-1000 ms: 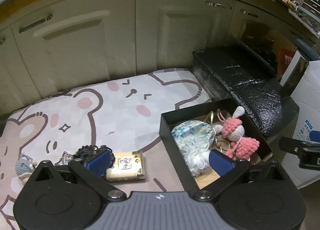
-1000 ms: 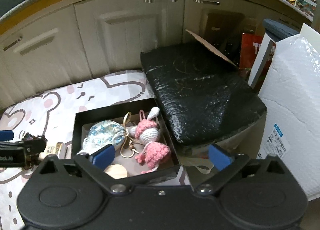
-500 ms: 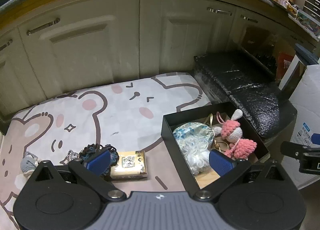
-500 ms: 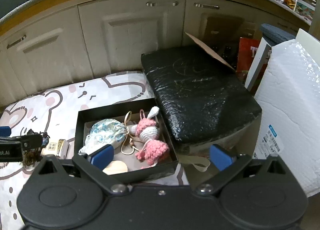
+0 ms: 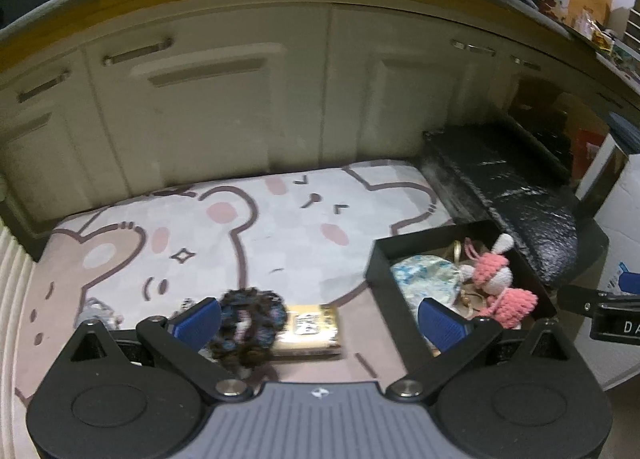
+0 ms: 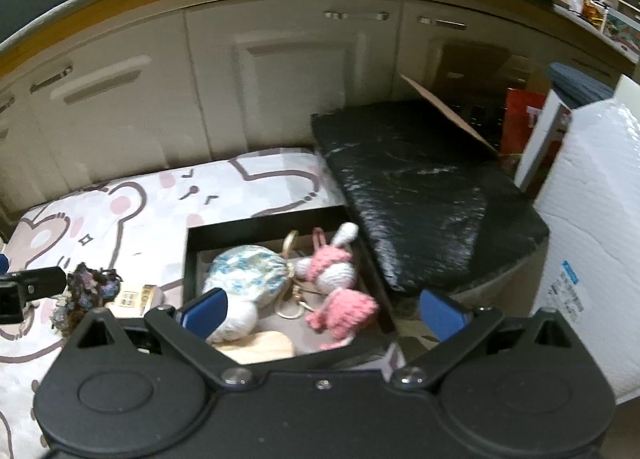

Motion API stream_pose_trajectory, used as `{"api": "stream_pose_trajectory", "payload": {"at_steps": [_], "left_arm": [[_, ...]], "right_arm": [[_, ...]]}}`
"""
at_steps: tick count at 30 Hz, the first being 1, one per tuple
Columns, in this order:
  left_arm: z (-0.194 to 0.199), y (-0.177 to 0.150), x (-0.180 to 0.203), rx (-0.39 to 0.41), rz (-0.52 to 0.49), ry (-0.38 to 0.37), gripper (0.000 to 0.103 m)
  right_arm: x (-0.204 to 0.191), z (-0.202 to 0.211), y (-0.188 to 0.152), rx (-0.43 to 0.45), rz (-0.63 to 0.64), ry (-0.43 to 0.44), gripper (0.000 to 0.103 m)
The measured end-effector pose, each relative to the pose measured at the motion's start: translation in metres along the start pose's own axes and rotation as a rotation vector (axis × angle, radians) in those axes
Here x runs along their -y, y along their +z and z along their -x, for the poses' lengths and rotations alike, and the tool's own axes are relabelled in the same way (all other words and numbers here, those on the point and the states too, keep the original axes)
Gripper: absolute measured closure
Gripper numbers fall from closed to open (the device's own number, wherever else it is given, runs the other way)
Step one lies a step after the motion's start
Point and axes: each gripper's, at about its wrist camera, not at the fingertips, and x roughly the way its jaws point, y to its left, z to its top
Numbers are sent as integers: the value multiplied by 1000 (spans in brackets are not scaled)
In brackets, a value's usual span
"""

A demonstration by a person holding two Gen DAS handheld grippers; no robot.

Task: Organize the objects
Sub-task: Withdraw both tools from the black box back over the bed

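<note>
Left tongs (image 5: 316, 321) spread wide, dark crocheted scrunchie (image 5: 248, 321) hanging off left finger above bear-print mat (image 5: 280, 227), presumably bound for black open box (image 5: 376, 259); right tongs (image 6: 322, 309) open, empty, over box.

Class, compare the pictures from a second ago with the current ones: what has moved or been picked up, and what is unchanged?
The dark beaded scrunchie now hangs at the left gripper, raised off the bear mat and overlapping the gold packet; earlier it lay flat on the mat. Both cameras have pulled back slightly. The black box, its pink crocheted bunny and floral pouch stayed put; the right gripper remains open and empty.
</note>
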Motion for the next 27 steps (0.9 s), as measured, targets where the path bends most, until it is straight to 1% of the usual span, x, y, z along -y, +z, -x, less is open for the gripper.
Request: {"api": "stream_pose_trajectory", "payload": {"at_steps": [11,20,27], "left_arm": [[16,-7,-64,11,72,77,0],[31,-16,-109,28,127,127,0],[40,-21,-137,44,166,171,0]], "right_arm": [[-60,-5,7,10,49,74,0],[-106,-9,10,15,89,131,0],[-134,-13,11,16,106,171,0]]}}
